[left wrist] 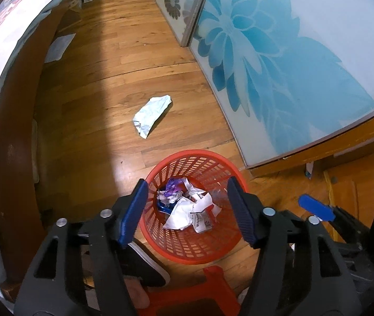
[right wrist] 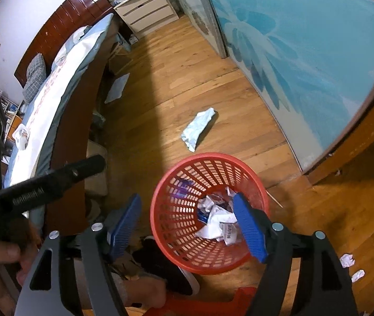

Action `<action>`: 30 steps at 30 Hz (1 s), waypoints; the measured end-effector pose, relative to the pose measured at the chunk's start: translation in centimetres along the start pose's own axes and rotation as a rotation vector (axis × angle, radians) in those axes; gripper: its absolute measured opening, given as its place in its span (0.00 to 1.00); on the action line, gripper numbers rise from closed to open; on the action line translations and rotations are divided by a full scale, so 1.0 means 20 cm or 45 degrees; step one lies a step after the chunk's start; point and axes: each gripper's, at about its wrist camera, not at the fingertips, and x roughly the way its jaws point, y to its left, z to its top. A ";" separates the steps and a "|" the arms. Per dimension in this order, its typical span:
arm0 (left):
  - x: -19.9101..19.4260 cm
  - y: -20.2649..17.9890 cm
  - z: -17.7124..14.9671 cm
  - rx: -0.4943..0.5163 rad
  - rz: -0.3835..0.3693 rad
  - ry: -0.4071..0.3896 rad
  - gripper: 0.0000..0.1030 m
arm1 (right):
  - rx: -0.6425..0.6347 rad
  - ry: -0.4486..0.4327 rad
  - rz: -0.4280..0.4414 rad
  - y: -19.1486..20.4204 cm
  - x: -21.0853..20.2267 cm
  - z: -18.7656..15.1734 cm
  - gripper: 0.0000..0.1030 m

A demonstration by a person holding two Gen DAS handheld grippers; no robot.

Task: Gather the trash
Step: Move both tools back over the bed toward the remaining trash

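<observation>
A red mesh basket [left wrist: 221, 247] stands on the wooden floor and holds crumpled paper and wrappers [left wrist: 189, 210]. My left gripper [left wrist: 187, 210] is open and empty, hovering right over the basket's mouth. My right gripper [right wrist: 189, 223] is open and empty above the basket [right wrist: 181, 237], over its left side. A crumpled pale blue paper [left wrist: 152, 114] lies on the floor beyond the basket; it also shows in the right wrist view [right wrist: 198, 127]. Small white paper scraps [right wrist: 347, 260] lie on the floor at the right.
A bed with a wooden frame [right wrist: 68, 131] runs along the left. A wardrobe door with blue flowers [left wrist: 279, 52] stands on the right. A red stool [left wrist: 200, 297] and a dark shoe [left wrist: 145, 268] are near me. A white dresser [right wrist: 147, 10] stands far back.
</observation>
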 end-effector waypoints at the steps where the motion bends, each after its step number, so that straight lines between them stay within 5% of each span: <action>1: -0.01 0.00 0.00 -0.011 -0.013 -0.007 0.64 | 0.001 0.000 -0.003 -0.01 -0.01 -0.01 0.71; 10: -0.21 0.01 -0.04 -0.044 -0.055 -0.133 0.66 | -0.057 -0.036 0.028 0.11 -0.08 -0.03 0.72; 16: -0.63 0.12 -0.19 -0.042 -0.021 -0.412 0.67 | -0.151 -0.050 0.096 0.32 -0.13 -0.04 0.72; 19: -0.92 0.27 -0.28 -0.134 -0.024 -0.592 0.72 | -0.248 -0.065 0.129 0.49 -0.14 -0.07 0.73; 23: -1.18 0.46 -0.36 -0.223 0.110 -0.752 0.74 | -0.342 -0.043 0.201 0.76 -0.11 -0.11 0.73; 30: -1.46 0.96 -0.56 -0.414 0.247 -0.912 0.77 | -0.620 -0.115 0.255 1.33 -0.15 -0.13 0.80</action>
